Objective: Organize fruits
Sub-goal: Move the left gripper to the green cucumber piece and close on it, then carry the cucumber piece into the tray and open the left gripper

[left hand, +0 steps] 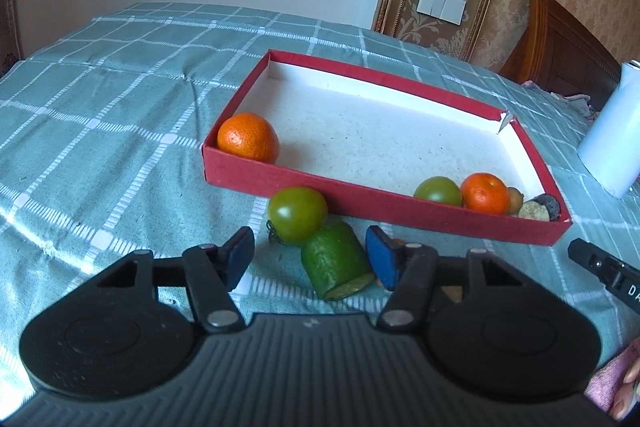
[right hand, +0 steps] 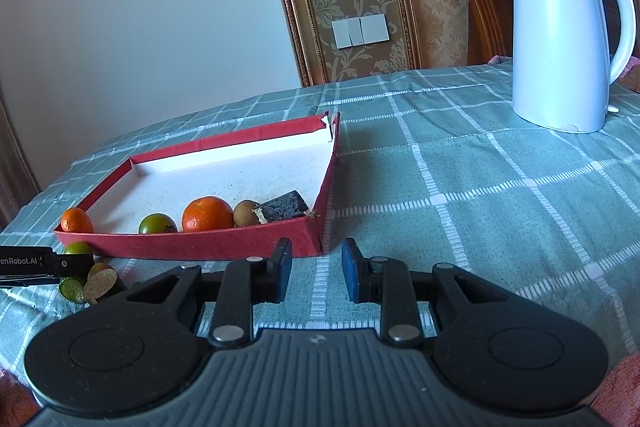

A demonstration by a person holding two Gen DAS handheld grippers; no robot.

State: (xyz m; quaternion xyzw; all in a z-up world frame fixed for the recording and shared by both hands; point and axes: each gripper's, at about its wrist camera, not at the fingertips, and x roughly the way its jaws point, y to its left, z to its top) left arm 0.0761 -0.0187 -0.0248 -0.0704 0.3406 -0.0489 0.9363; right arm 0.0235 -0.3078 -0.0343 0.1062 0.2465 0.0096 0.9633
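A red shallow box lies on the checked cloth. It holds an orange in its near left corner. At its near right lie a green tomato, a second orange, a small brown fruit and a dark-skinned cut piece. In front of the box sit another green tomato and a green cucumber chunk. My left gripper is open around the chunk; the right pad sits against it, the left pad stands clear. My right gripper is shut with a narrow gap, empty, by the box's near right corner.
A white kettle stands at the right back of the table. A tan cut slice lies beside the cucumber chunk. A wooden chair back rises behind the table, and a person's fingers show at the lower right.
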